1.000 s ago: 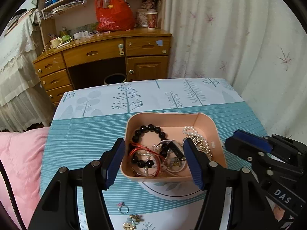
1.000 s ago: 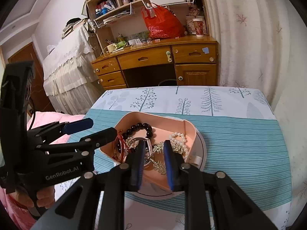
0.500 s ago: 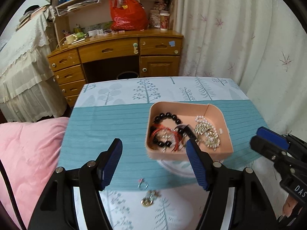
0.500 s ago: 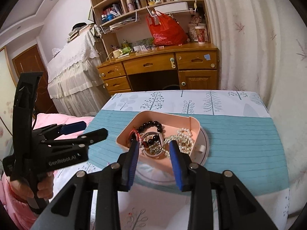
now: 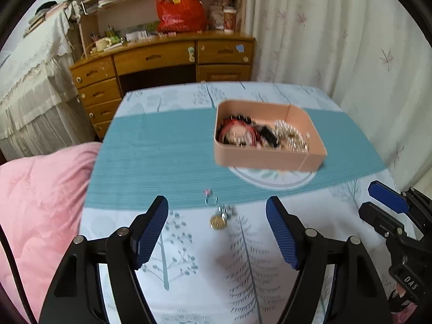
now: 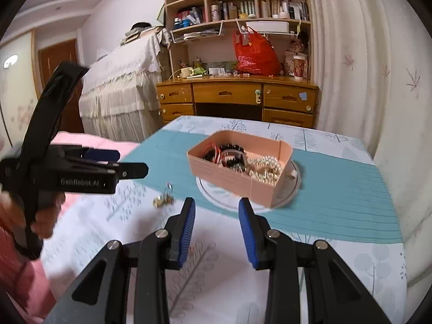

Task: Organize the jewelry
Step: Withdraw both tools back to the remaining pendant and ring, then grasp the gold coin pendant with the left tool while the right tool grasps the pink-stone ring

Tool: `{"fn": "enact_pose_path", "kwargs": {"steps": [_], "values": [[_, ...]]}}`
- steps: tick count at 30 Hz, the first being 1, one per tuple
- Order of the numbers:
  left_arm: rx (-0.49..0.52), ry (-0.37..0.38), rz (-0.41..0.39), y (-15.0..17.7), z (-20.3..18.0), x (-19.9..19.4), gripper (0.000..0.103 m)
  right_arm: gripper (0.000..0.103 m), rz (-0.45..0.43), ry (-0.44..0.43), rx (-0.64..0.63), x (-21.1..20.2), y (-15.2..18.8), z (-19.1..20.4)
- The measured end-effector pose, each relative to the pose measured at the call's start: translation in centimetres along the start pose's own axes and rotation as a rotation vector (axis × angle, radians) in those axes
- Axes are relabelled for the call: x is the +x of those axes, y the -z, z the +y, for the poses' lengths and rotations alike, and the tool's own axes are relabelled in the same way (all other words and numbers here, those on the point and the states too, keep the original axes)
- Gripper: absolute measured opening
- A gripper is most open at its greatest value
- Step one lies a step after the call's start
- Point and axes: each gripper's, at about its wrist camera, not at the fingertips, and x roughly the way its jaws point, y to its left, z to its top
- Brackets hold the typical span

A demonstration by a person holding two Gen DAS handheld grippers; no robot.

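A pink box [image 5: 270,159] [image 6: 224,172] sits on a round white plate [image 5: 272,178] [image 6: 293,182] and holds black bead bracelets, red cords and pearl strands [image 6: 266,168]. A small ring [image 5: 210,198] [image 6: 169,186] and a gold charm [image 5: 219,220] [image 6: 162,200] lie loose on the cloth in front of the box. My left gripper [image 5: 217,232] is open and empty, held back above the charm. My right gripper [image 6: 216,225] is open and empty, well short of the box. It also shows in the left wrist view [image 5: 388,202].
The table has a teal and white tree-print cloth [image 5: 167,145]. A pink quilt [image 5: 40,189] lies at the left edge. A wooden desk [image 5: 162,59] with a red bag [image 5: 179,9] stands behind. Curtains [image 5: 337,40] hang on the right.
Both grippers have pulled back and up from the pink box. The right gripper's jaws have opened wider. The box and the loose ring and charm stay in place.
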Motion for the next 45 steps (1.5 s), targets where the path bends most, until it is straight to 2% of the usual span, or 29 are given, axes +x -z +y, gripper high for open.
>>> {"fn": "enact_pose_path", "kwargs": {"steps": [2, 5, 9, 13, 17, 20, 22, 26, 31, 33, 35, 37, 38, 39, 40, 41, 45], "values": [[0.010, 0.007, 0.017, 0.8, 0.2, 0.6, 0.074, 0.034, 0.018, 0.006, -0.023, 0.2, 0.7, 0.6], [0.003, 0.023, 0.043, 1.9, 0.9, 2.0, 0.074, 0.034, 0.093, 0.026, -0.069, 1.4, 2.0, 1.7], [-0.020, 0.023, 0.119, 2.6, 1.7, 4.1, 0.074, 0.034, 0.168, 0.043, -0.141, 2.9, 3.5, 3.3], [-0.027, 0.031, 0.144, 3.0, 2.1, 5.8, 0.074, 0.034, 0.228, 0.044, -0.202, 4.3, 4.7, 4.6], [-0.018, 0.039, 0.148, 3.0, 2.0, 7.3, 0.074, 0.034, 0.291, 0.035, -0.214, 5.6, 5.1, 4.9], [0.028, 0.000, 0.120, 3.0, 1.4, 7.8, 0.074, 0.040, 0.295, 0.020, -0.174, 5.9, 4.9, 4.5], [0.043, 0.007, 0.106, 2.8, 1.1, 8.1, 0.074, 0.044, 0.300, 0.017, -0.146, 6.2, 4.7, 4.2], [0.049, 0.014, 0.089, 2.7, 1.1, 8.2, 0.074, 0.044, 0.304, 0.010, -0.077, 6.8, 4.4, 3.6], [0.057, 0.019, 0.061, 3.0, 1.2, 7.9, 0.074, 0.044, 0.293, 0.029, -0.073, 7.5, 4.0, 4.1], [0.059, 0.024, 0.052, 3.0, 1.2, 7.9, 0.068, 0.043, 0.295, 0.037, -0.076, 7.6, 3.9, 4.5], [0.060, 0.027, 0.038, 3.1, 1.1, 7.7, 0.047, 0.039, 0.296, 0.032, -0.078, 7.8, 3.7, 4.6], [0.065, 0.032, 0.030, 3.1, 1.1, 7.5, 0.037, 0.027, 0.292, 0.016, -0.093, 7.8, 3.7, 4.9], [0.063, 0.031, 0.029, 3.1, 1.0, 7.5, 0.036, 0.021, 0.291, 0.011, -0.101, 7.8, 3.7, 5.0], [0.064, 0.031, 0.026, 3.2, 1.0, 7.5, 0.032, 0.008, 0.291, 0.007, -0.112, 7.9, 3.7, 5.3], [0.067, 0.034, 0.025, 3.2, 0.9, 7.5, 0.020, 0.007, 0.292, 0.011, -0.129, 7.9, 3.7, 5.7], [0.069, 0.038, 0.027, 3.3, 0.8, 7.4, 0.017, 0.007, 0.292, 0.019, -0.136, 7.9, 3.7, 5.8], [0.070, 0.037, 0.036, 3.4, 0.6, 7.2, 0.017, 0.007, 0.299, 0.012, -0.113, 7.9, 3.5, 5.5]]}}
